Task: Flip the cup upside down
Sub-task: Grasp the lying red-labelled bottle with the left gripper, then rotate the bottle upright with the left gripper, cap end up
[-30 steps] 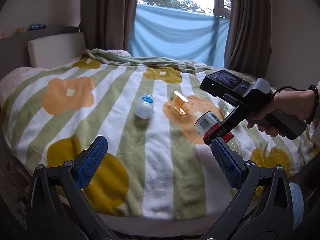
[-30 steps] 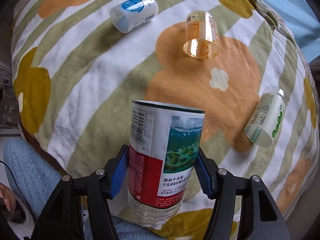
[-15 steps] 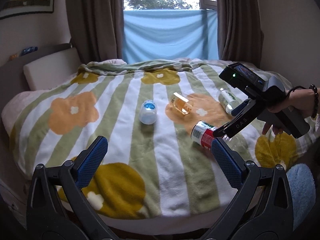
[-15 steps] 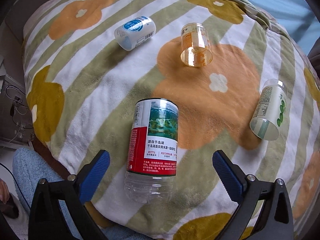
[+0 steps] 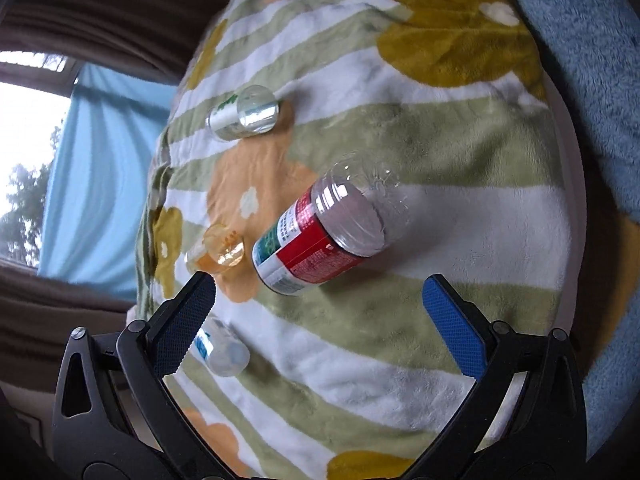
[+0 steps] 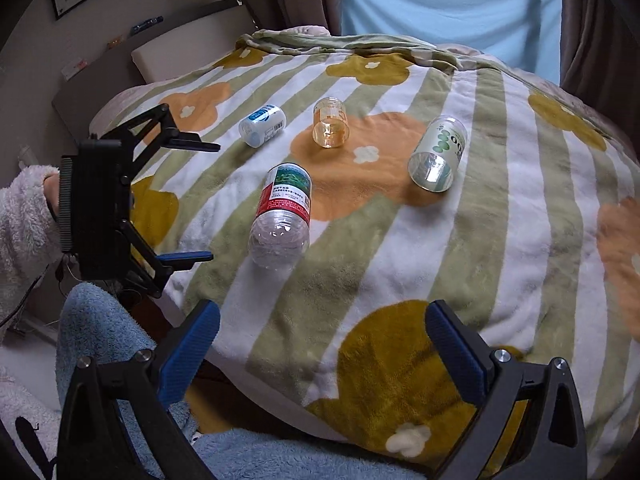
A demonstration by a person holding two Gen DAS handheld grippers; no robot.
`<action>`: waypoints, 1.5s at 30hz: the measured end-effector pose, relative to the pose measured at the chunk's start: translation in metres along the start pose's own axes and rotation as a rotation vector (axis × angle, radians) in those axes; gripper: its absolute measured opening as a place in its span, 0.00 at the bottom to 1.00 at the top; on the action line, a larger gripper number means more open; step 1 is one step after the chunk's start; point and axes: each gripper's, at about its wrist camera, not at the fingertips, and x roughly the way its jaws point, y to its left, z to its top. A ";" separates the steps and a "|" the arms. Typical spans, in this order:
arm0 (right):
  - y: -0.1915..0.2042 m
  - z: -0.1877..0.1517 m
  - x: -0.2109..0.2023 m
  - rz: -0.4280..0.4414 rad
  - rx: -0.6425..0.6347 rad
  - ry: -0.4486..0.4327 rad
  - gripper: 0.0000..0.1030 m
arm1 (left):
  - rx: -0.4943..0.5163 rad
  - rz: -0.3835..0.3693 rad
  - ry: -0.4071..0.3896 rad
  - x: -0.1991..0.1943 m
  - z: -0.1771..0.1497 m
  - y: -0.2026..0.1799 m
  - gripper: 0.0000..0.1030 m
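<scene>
The red-label clear plastic cup lies on its side on the flowered blanket, clear base toward the bed's near edge. My right gripper is open and holds nothing, drawn back over the bed's near edge. My left gripper is rolled sideways, one finger above the other, open, just left of that cup. In the left wrist view the same cup lies a short way beyond the open left gripper, not touched.
Three more cups lie on their sides farther back: blue-label, amber and green-label. A fluffy pale sleeve holds the left gripper. A blue fleece-clad leg is at the bed's near edge.
My right gripper opened, let the red-label cup go onto the blanket and pulled back. My left gripper rolled onto its side and came in close to that cup.
</scene>
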 end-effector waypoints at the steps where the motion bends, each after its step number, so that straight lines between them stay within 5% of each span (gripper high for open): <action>1: -0.003 -0.009 -0.004 0.003 0.014 -0.011 1.00 | 0.056 0.000 -0.001 0.005 0.006 -0.004 1.00; 6: -0.024 -0.049 -0.013 0.035 0.101 -0.055 1.00 | 0.231 -0.045 0.002 0.027 0.029 -0.005 1.00; 11: -0.039 -0.079 -0.007 0.097 0.158 -0.060 1.00 | 0.327 -0.201 0.066 0.049 0.040 -0.008 0.93; 13: -0.042 -0.092 -0.003 0.121 0.167 -0.055 1.00 | 0.344 -0.244 0.102 0.057 0.041 -0.008 0.78; 17: -0.043 -0.107 0.004 0.145 0.168 -0.045 1.00 | 0.285 -0.327 0.135 0.064 0.045 0.004 0.75; 22: -0.045 -0.110 0.010 0.167 0.188 -0.067 1.00 | 0.080 -0.426 0.200 0.070 0.049 0.040 0.74; 30: -0.026 -0.094 0.013 0.037 0.095 -0.212 1.00 | -0.484 -0.663 0.299 0.083 0.036 0.103 0.74; 37: -0.017 -0.078 0.030 -0.052 0.080 -0.281 1.00 | -0.918 -0.773 0.357 0.116 0.000 0.128 0.74; 42: -0.024 -0.079 0.027 -0.049 0.106 -0.303 1.00 | -1.005 -0.727 0.399 0.127 -0.015 0.130 0.83; 45: -0.027 -0.082 0.022 -0.036 0.120 -0.315 1.00 | -0.884 -0.628 0.397 0.112 -0.006 0.128 0.84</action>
